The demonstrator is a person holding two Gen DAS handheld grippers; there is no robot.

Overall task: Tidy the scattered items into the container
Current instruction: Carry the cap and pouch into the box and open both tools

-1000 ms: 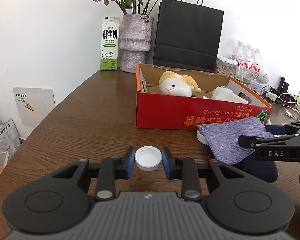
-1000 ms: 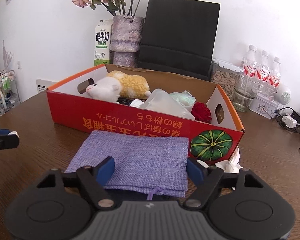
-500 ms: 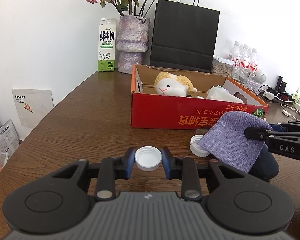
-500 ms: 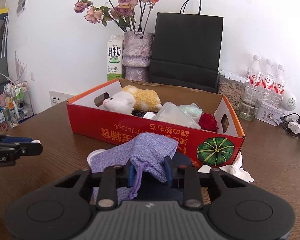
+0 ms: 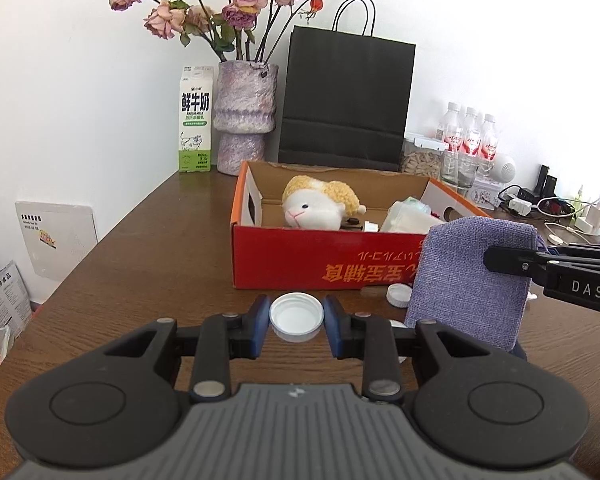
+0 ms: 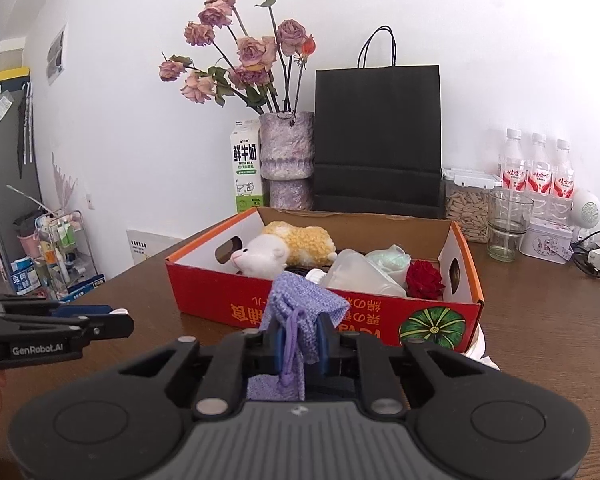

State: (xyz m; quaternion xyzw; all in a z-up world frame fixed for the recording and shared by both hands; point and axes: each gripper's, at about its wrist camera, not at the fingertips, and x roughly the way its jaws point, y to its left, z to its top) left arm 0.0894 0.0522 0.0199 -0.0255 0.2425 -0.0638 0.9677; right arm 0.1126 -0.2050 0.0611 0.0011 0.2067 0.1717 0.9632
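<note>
Left tool point(image 5: 296, 322) unchanged, jaws clamped on white cap point(image 5: 296, 317) at lower centre. Right tool point(image 6: 298, 346) jaws just closed on purple pouch point(image 6: 300, 316): earlier flat on desk point(image 5: 148, 264), now hanging off it, in front of red box point(image 5: 292, 258). Both items look ready to drop in.
</note>
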